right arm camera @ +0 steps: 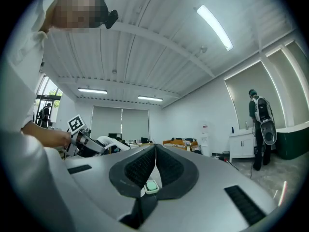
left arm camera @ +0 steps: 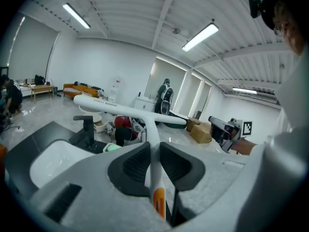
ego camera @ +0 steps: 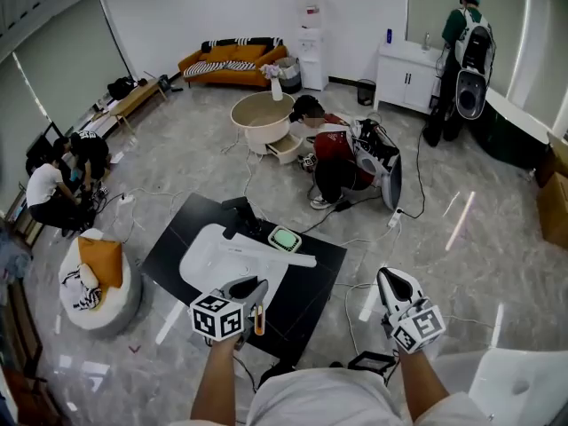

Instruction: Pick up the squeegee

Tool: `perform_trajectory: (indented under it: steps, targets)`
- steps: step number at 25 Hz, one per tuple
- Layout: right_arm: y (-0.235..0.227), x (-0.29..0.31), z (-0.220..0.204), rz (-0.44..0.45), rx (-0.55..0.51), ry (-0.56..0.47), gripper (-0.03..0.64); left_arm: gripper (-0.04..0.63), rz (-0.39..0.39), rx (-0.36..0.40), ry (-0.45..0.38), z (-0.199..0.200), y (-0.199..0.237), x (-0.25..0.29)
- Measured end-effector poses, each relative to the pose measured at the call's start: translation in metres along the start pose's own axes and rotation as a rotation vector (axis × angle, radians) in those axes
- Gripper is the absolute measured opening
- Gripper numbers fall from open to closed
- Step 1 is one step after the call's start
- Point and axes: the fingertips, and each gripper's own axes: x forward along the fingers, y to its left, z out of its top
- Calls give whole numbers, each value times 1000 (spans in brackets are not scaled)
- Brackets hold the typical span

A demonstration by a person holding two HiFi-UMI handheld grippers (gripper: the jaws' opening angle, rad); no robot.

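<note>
While surveying the sink (ego camera: 200,263), note faucet (ego camera: 240,227) and green item (ego camera: 285,239) at its far side. Find squeegee (ego camera: 284,256) above it, clamped by the handle in left claw (ego camera: 255,291). Find right claw (ego camera: 397,284) off its right side, closed together, empty, aimed level.

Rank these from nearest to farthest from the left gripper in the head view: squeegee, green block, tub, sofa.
1. Squeegee, clamped in the left gripper.
2. Green block, on the table just beyond.
3. Tub, mid-floor.
4. Sofa, at the far wall.
</note>
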Motion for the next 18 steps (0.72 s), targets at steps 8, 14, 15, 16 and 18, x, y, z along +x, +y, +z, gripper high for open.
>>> perform_trajectory:
  steps: [8,14,15,16,18]
  targets:
    - [21,-2,53,82,-39,-87,15,77,55,93,-251,49,-26,-63]
    - [23,-3,76,95,-73,-102,15,77,169,144,-408,60,-35,-103]
    - [23,-3,78,97,-72,-105,15,77,188,156,-430,59,-36,-109]
    - [23,-4,79,97,-72,-108,15,77,207,167,-450,58,-37,-114]
    - [22,-5,79,96,-70,-109,15,77,239,181,-490,55,-40,-122]
